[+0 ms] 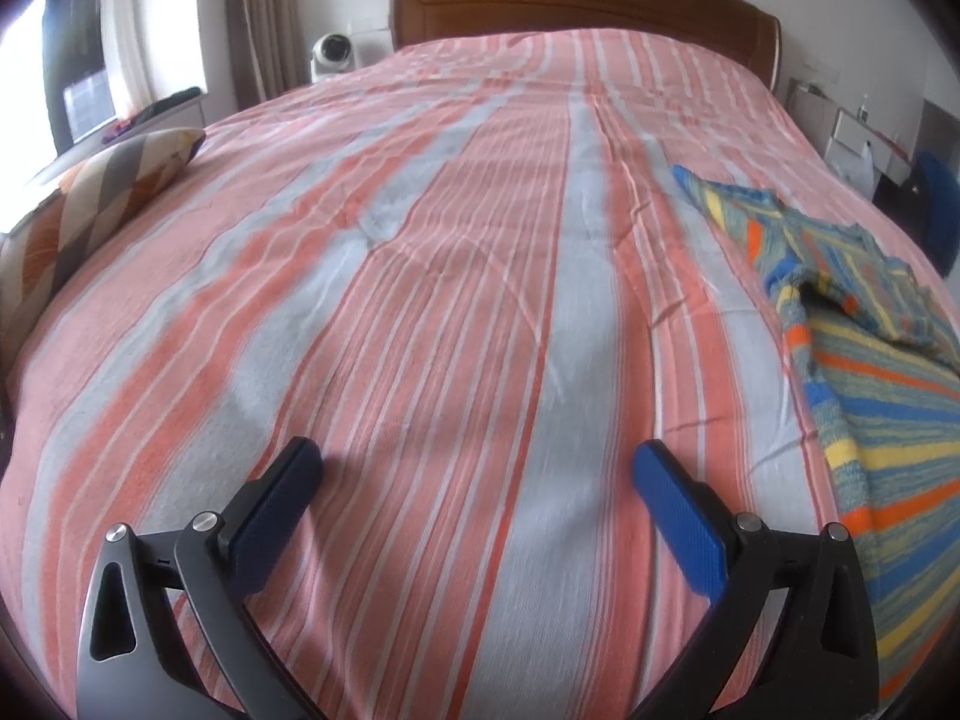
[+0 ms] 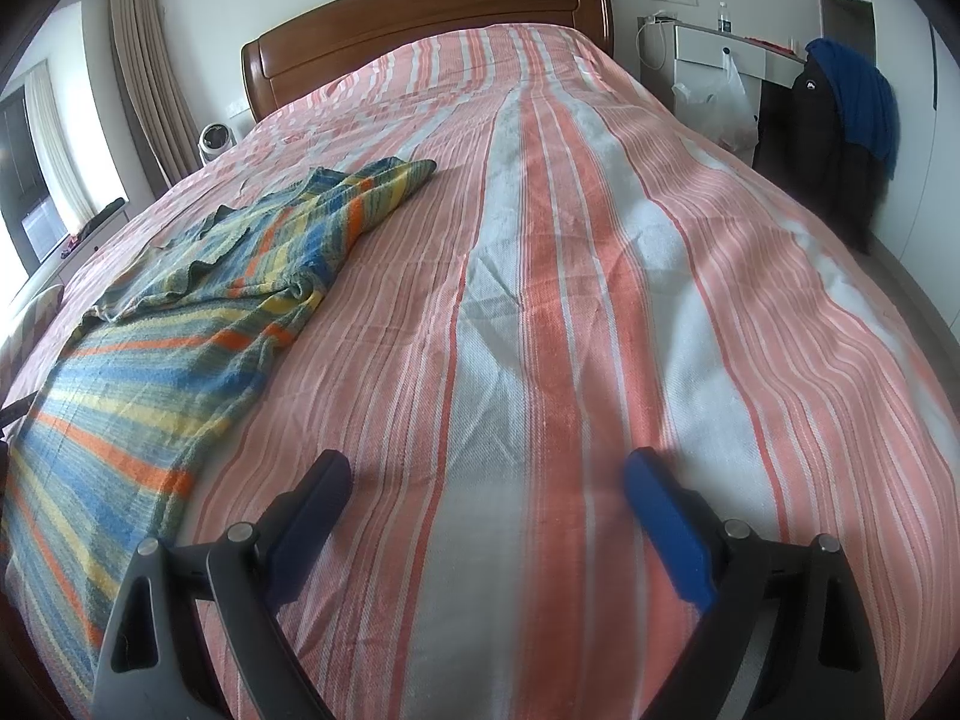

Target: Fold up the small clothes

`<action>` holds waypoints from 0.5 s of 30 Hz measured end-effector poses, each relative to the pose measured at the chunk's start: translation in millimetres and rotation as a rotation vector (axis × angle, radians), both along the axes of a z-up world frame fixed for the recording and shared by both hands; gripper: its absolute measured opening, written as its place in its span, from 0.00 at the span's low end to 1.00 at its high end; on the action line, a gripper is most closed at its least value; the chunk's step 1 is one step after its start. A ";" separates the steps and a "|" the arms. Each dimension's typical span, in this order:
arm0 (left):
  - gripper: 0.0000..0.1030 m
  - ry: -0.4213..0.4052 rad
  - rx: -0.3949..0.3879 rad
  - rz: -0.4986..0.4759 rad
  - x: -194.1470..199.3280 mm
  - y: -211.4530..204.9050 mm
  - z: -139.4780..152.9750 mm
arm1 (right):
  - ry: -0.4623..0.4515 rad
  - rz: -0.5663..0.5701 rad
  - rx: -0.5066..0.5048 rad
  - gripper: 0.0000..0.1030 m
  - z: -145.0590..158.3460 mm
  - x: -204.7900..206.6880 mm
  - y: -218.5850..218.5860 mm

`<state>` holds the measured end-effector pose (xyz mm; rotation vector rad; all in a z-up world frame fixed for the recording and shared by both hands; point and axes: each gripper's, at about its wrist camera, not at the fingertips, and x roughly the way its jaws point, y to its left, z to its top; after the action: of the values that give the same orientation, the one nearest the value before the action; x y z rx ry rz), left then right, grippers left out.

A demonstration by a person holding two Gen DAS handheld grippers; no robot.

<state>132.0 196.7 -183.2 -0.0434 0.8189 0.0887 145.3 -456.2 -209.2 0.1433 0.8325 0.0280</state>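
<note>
A small knitted garment (image 1: 870, 372) (image 2: 150, 348) with blue, yellow, green and orange stripes lies spread on the bed, one sleeve stretched toward the headboard. It fills the right edge of the left wrist view and the left side of the right wrist view. My left gripper (image 1: 477, 462) hovers over bare bedspread to the left of the garment, its blue pads wide apart with nothing between them. To the garment's right, my right gripper (image 2: 487, 471) also stands open and empty above the bedspread. Neither gripper touches the garment.
The bed carries a pink, red and grey striped bedspread (image 1: 456, 252) (image 2: 570, 276) and a wooden headboard (image 1: 576, 0) (image 2: 420, 24). A patterned cushion (image 1: 90, 210) lies at the bed's left edge. A chair with dark clothes (image 2: 840, 138) and a white cabinet (image 2: 720, 54) stand to the right.
</note>
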 end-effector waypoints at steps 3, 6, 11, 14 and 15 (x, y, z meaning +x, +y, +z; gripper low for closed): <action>1.00 0.001 0.005 0.001 -0.3 0.4 0.5 | 0.000 0.000 0.000 0.89 0.0 0.0 0.0; 1.00 0.000 0.005 0.001 -0.6 0.7 0.9 | -0.001 0.000 0.001 0.89 -0.1 -0.1 0.0; 1.00 -0.002 0.002 0.000 -0.2 1.0 1.2 | 0.000 -0.001 0.000 0.89 -0.1 -0.2 0.0; 1.00 -0.002 0.003 0.000 0.3 0.8 1.4 | 0.000 -0.001 0.000 0.89 -0.2 -0.2 0.0; 1.00 -0.002 0.003 0.000 0.1 0.7 1.3 | 0.000 -0.001 0.000 0.89 -0.2 -0.1 0.1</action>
<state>132.0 197.4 -181.9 -0.0411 0.8168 0.0897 145.1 -456.1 -209.4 0.1434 0.8321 0.0269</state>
